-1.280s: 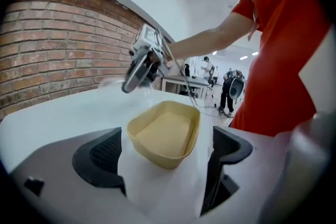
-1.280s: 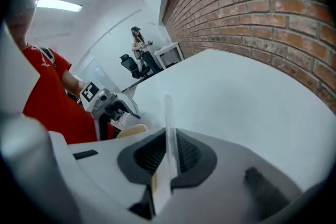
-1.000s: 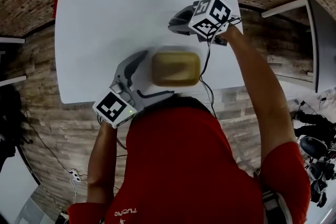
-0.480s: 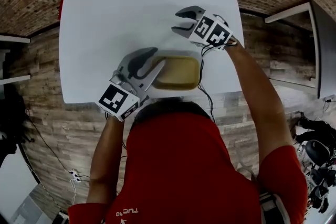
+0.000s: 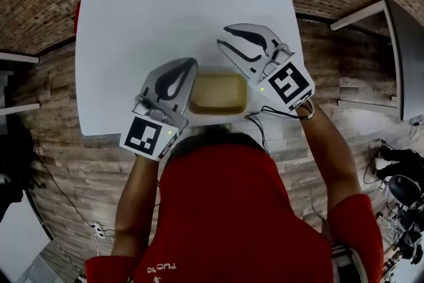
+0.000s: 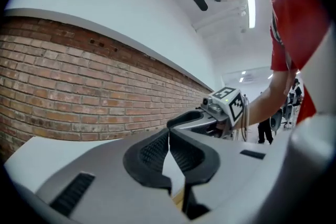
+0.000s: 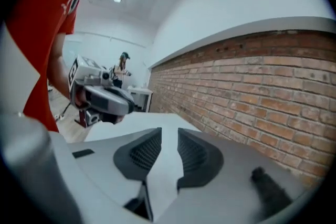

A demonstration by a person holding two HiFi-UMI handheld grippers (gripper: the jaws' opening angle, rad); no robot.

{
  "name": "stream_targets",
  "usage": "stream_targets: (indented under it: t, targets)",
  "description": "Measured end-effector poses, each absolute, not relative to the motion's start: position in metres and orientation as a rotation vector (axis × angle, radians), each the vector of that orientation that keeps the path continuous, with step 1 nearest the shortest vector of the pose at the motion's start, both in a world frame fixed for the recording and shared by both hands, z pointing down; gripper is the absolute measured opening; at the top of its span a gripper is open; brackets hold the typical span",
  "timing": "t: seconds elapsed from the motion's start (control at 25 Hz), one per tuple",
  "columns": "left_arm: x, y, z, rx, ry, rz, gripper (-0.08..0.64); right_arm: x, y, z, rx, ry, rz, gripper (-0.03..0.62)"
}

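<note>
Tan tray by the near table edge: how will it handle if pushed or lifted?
The tan tray looks shallow and empty, so it is probably light. On the smooth white table it likely slides rather than tips. The near edge is close, so push gently.

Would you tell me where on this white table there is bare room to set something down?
Bare: the far half of the white table beyond the left tool and right tool, and the strip left of the left tool. Crowded: the near edge, where the beige tray sits between them.
</note>
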State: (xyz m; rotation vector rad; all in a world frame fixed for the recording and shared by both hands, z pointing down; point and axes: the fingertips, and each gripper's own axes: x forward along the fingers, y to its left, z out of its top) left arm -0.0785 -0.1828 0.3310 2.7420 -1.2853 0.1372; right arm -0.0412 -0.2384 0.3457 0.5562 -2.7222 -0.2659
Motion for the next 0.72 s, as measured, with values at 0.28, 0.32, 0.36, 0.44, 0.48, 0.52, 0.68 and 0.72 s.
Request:
stream_targets:
  t: [0.28,0.32,0.36,0.44,0.48,0.52,0.68,0.72]
  targets:
    - [-0.058,-0.174,0.294,2.813,-1.243,0.002,0.015,-0.024,-0.185,0.297,0.731,-2.965,0.017,0.051]
    - [-0.054,-0.172,0.293,2.819,-1.232,-0.005,0.015,-0.023,-0.181,0.295,0.752,-2.977,0.037,0.048]
    - [-0.050,-0.171,0.293,2.825,-1.220,-0.009,0.015,-0.022,-0.178,0.293,0.774,-2.988,0.055,0.045]
    - [-0.043,-0.169,0.294,2.833,-1.197,-0.011,0.015,-0.021,-0.172,0.296,0.802,-2.991,0.083,0.040]
    - [-0.041,-0.167,0.295,2.834,-1.189,-0.008,0.015,-0.021,-0.170,0.299,0.808,-2.982,0.087,0.038]
    - [-0.039,-0.166,0.296,2.834,-1.185,-0.006,0.015,-0.020,-0.168,0.302,0.814,-2.972,0.084,0.036]
    - [-0.036,-0.160,0.300,2.816,-1.182,0.001,0.015,-0.017,-0.161,0.308,0.842,-2.940,0.067,0.031]
    - [-0.036,-0.159,0.302,2.813,-1.182,0.002,0.015,-0.016,-0.160,0.310,0.847,-2.932,0.063,0.031]
